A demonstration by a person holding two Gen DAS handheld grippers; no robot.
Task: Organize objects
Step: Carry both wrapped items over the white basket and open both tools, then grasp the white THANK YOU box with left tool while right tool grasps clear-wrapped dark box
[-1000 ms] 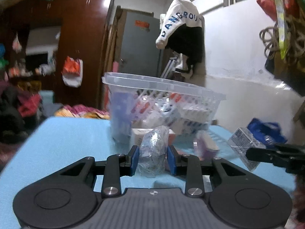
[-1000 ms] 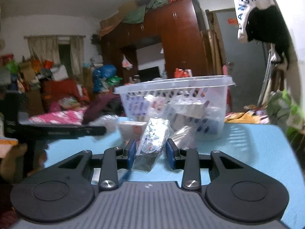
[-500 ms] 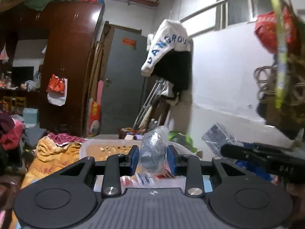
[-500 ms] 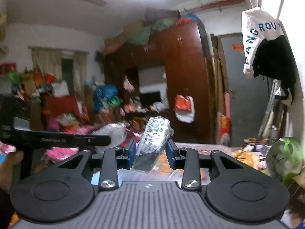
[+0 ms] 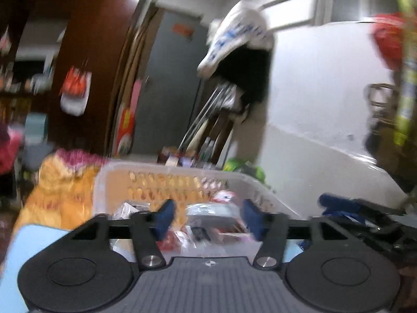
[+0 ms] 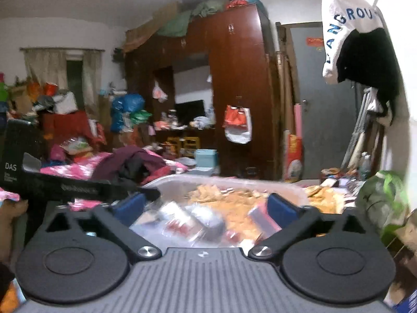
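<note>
The clear plastic basket (image 5: pixel 169 172) sits just under my left gripper (image 5: pixel 208 215), whose jaws are opening, the blue pads apart. A blurred clear packet (image 5: pixel 211 212) shows below the gap, among other packets in the basket, and no pad touches it. In the right wrist view my right gripper (image 6: pixel 206 206) hangs over the same basket (image 6: pixel 234 182) with its jaws opening wide. Between and below its pads lie shiny wrapped packets (image 6: pixel 192 221), loose in the basket. The right gripper (image 5: pixel 365 214) shows at the right of the left view, and the left gripper (image 6: pixel 78 187) at the left of the right view.
The basket stands on a light blue table (image 5: pixel 15 247). An orange cloth heap (image 5: pixel 60 190) lies beyond the basket. A brown wardrobe (image 6: pixel 234 91) and a grey door (image 6: pixel 325 104) stand behind. A white and black garment (image 6: pixel 359 36) hangs by the wall at right.
Both grippers rose from the table to above the basket, each with a clear packet. Now both have opened and the packets are out of their pads, down in the basket.
</note>
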